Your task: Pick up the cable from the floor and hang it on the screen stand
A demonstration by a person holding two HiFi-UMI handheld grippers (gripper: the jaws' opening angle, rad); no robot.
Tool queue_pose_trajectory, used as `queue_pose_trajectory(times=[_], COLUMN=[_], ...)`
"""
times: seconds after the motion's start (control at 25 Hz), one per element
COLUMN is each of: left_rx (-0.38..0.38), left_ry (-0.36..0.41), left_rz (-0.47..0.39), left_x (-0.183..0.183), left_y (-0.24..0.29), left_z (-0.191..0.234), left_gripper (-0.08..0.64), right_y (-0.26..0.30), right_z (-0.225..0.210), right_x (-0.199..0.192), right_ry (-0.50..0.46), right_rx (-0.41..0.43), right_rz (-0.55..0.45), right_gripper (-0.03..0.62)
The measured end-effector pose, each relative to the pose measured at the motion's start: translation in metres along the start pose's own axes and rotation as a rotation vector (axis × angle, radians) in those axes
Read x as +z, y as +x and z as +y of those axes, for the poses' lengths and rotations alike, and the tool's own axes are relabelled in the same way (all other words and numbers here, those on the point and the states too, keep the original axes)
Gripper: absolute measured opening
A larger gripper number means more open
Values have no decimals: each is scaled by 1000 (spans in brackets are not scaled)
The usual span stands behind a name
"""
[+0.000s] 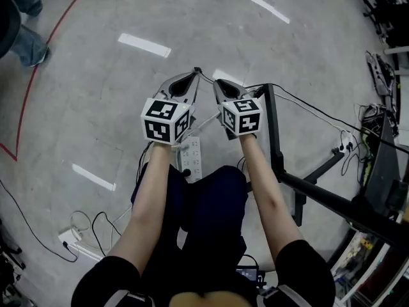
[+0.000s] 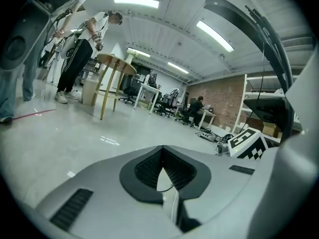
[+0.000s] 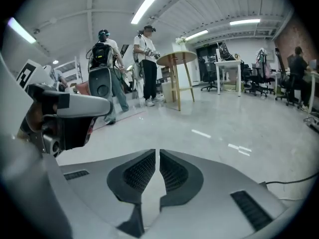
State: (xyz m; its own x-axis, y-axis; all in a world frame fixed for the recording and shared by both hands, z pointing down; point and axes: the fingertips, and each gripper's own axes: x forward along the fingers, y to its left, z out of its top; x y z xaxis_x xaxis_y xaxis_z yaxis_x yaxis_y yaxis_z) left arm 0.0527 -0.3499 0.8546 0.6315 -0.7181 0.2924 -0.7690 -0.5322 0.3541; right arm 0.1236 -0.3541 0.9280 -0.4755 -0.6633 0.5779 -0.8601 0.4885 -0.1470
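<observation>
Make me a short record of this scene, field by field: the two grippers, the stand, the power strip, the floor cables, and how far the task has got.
left gripper: jaws together, nothing clearly gripped, held above the floor
right gripper: shut, empty, close beside the left one
screen stand: black frame, just right of the right gripper
power strip: white, lying on the floor below the grippers
cable: dark, trailing over the floor from the stand to the right
task state: cable not yet picked up

The floor [image 1: 96, 94] looks glossy, the screen stand [image 1: 273, 133] matt black metal.
</observation>
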Motion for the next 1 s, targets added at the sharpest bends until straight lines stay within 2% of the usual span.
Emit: queue_pose_trajectory(times=[0.16,0.32,0.48,0.72,0.84,1.0], left_rx=[-6,-24,-23,88,116,148], left_ry=[-15,-36,-101,-50,-65,-85], left_rz=[-21,-69,-112,-48,12,37], left_x=[-7,3,0,-14,-23,-26], left_y=[13,16,15,23,24,15], left_z=[21,35,42,57,59,57], left_gripper=[6,6,6,6,6,6], right_y=[29,66,101,136,151,175], right_z=[-16,-23,-19,-21,-29,-41], right_x=[-13,-30,-56,-85,-99,-109], right_ry=[-94,-198,-333,-353,-381,-378], right_rx=[5,30,57,81,81,67], right_rz=[25,92,172,249,272,276], right_gripper=[28,28,54,100,129,146])
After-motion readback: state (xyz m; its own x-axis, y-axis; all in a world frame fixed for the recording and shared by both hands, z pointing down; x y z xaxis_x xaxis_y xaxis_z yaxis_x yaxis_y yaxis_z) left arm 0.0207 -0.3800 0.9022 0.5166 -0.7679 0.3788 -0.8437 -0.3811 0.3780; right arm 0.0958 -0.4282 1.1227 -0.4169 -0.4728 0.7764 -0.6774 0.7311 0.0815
